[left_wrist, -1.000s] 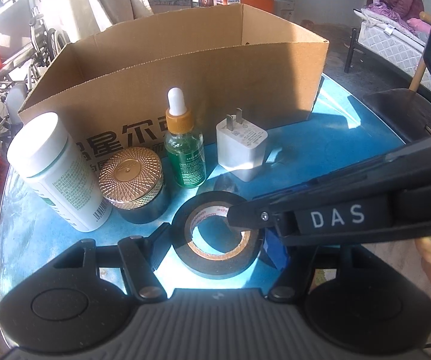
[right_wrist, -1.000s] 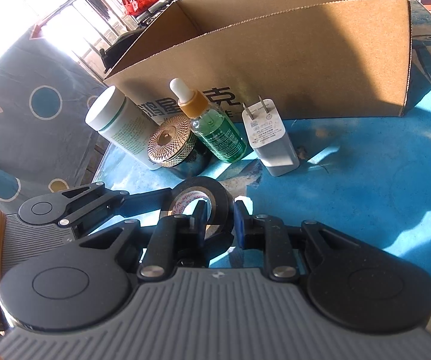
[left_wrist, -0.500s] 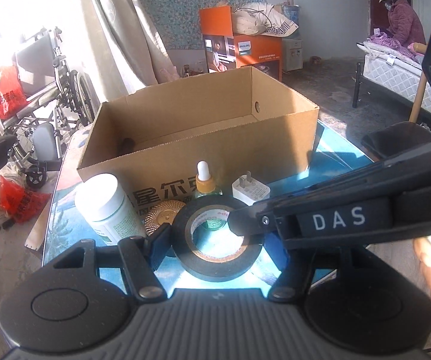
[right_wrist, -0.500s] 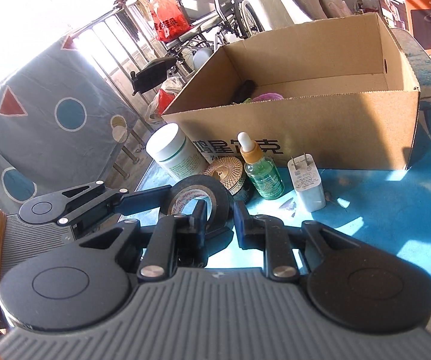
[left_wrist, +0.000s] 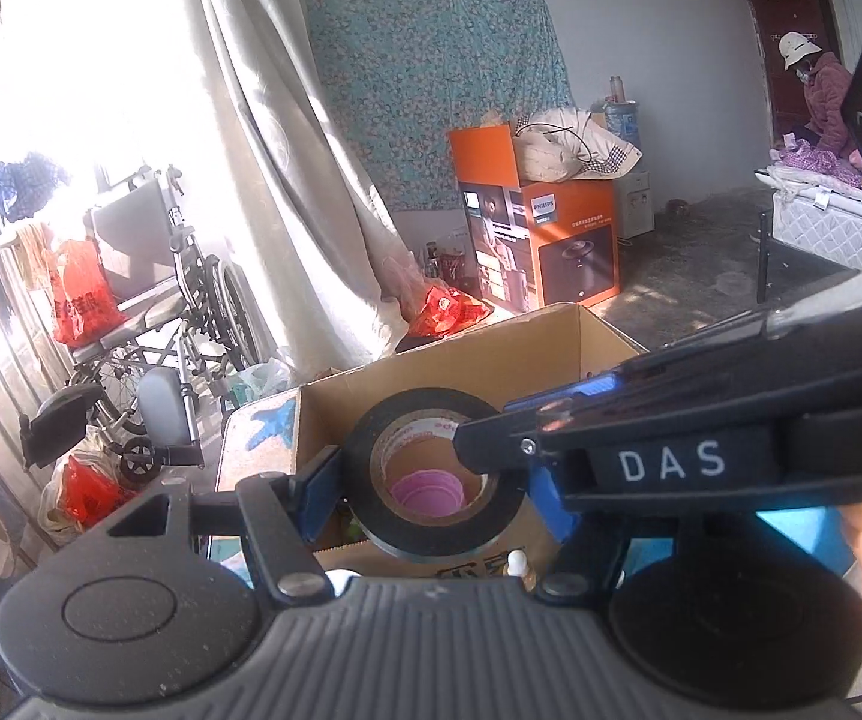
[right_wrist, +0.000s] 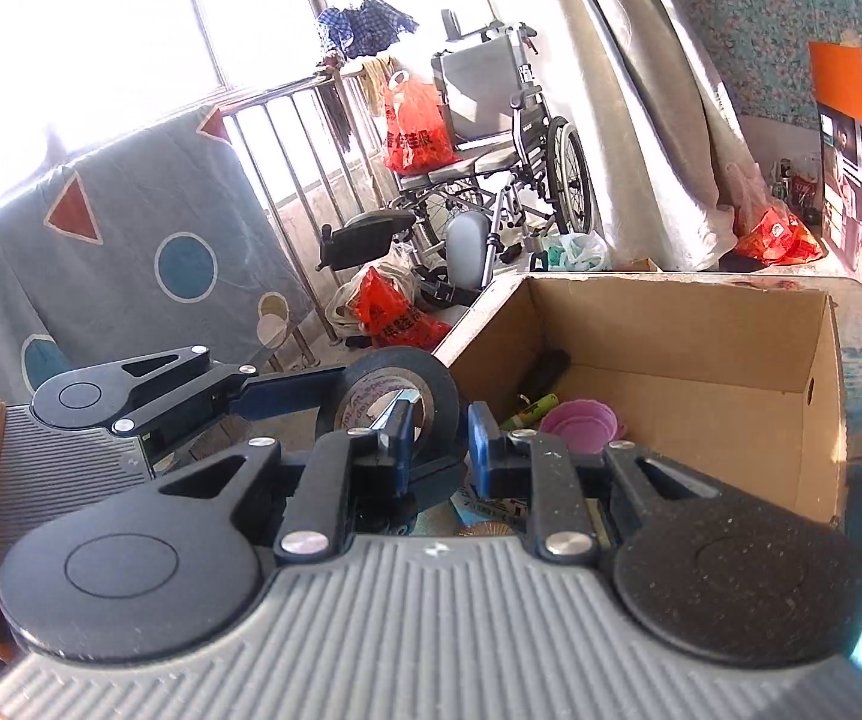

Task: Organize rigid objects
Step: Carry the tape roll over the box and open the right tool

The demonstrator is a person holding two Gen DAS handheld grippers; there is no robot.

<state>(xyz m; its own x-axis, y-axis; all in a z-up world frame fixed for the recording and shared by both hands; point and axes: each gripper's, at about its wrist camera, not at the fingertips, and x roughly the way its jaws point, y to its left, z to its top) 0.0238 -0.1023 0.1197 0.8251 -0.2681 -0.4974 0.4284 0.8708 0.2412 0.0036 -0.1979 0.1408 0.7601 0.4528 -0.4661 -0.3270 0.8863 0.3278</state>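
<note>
You were midway through the carry step: the roll of black tape [left_wrist: 433, 471] hung in the air in front of the cardboard box [right_wrist: 658, 354], which filled the right half of the right wrist view and sat behind the roll at the lower centre of the left wrist view. By my reading, the next move called for bringing the roll over the box's open top, lowering it inside beside the pink cups [right_wrist: 580, 420] and the dark items on the box floor, and only then letting both tongs go. Bottles on the tabletop just showed below the roll in the left view, so more sorting appeared to remain.

Your left tongs [left_wrist: 431, 480] stood about half spread, their blue pads against the outer edges of the roll, clamping it across its width. Your right tongs [right_wrist: 439, 438] were nearly pressed together, pinching the roll's wall, one finger [right_wrist: 398, 420] through the cardboard core and the other outside. Both tongs therefore held the same roll.
</note>
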